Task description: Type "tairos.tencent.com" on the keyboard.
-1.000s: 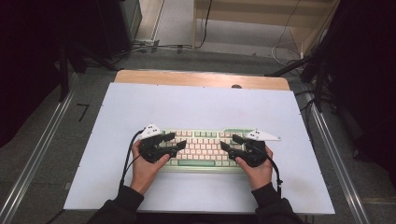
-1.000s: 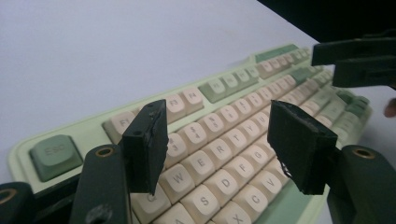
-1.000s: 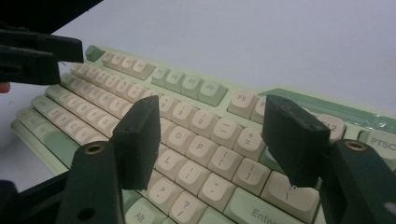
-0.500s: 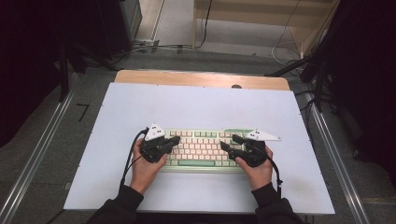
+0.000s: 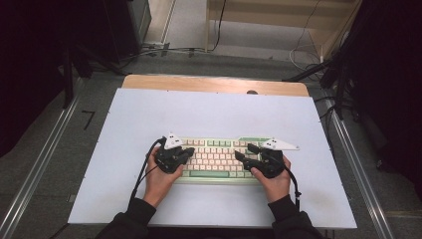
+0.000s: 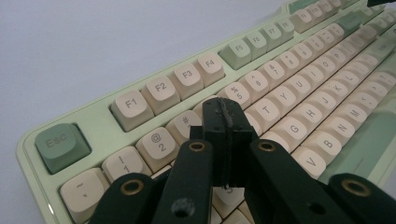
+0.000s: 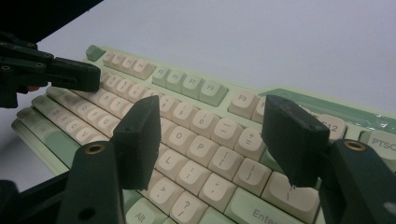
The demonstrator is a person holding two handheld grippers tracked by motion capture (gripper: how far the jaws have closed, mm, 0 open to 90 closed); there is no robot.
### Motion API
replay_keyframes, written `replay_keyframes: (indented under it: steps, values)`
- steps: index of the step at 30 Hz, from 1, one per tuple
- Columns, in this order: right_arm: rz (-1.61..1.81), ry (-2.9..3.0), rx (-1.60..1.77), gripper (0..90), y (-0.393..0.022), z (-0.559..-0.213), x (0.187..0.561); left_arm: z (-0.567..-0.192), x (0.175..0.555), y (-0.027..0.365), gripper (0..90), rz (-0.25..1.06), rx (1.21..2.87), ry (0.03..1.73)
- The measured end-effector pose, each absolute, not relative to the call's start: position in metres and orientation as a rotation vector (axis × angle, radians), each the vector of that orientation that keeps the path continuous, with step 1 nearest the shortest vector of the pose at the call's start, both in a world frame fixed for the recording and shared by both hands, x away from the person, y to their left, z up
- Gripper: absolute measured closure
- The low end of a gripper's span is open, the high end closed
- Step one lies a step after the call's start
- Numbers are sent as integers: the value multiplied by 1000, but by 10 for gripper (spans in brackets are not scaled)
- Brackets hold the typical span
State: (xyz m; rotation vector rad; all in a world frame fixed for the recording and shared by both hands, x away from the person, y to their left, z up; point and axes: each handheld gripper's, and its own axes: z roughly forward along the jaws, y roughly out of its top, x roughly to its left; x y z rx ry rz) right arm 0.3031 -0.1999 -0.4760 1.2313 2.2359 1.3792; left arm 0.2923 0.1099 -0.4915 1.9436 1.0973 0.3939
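A pale green keyboard [image 5: 216,160] with cream keys lies on the white table top, near the front. My left gripper [image 5: 188,151] hovers over the keyboard's left end, held in a hand. In the left gripper view its jaws [image 6: 226,122] are pressed together with nothing between them, just above the number and letter rows of the keyboard [image 6: 161,91]. My right gripper [image 5: 243,152] is over the right end. Its jaws [image 7: 212,133] stand wide apart above the keys [image 7: 201,151], with nothing held. The left gripper [image 7: 77,74] also appears there at the upper left.
The white table cover [image 5: 214,114] has bare room behind and on both sides of the keyboard. A wooden edge [image 5: 214,83] runs along the back. Metal rails [image 5: 40,164] flank the table, and cables [image 5: 169,49] lie on the floor beyond.
The left gripper's jaws have gone from spread to closed together and shifted slightly over the keyboard's left end. The right hand has kept still.
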Motion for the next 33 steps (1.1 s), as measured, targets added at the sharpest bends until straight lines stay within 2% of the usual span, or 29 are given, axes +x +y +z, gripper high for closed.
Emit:
replay_keyframes:
  steps: [12, 16, 18, 19, 21, 30, 33]
  values:
    - [1376, 2241, 1225, 360, -199, -477, 303, -491, 292, 108, 890, 350, 1936, 1082]
    - [1378, 2237, 1228, 363, -200, -476, 303, -481, 287, 113, 702, 342, 1842, 1062]
    - [1375, 2237, 1225, 367, -200, -476, 303, -478, 286, 116, 539, 347, 1803, 1072]
    - [1375, 2238, 1223, 370, -200, -476, 303, -478, 286, 119, 485, 343, 1779, 1076]
    - [1373, 2240, 1219, 378, -200, -476, 303, -477, 285, 124, 408, 343, 1751, 1090]
    - [1374, 2256, 1184, 463, -198, -475, 301, -476, 274, 142, 294, 402, 1690, 1132]
    - [1376, 2268, 1168, 510, -196, -475, 300, -476, 273, 144, 284, 407, 1674, 1144]
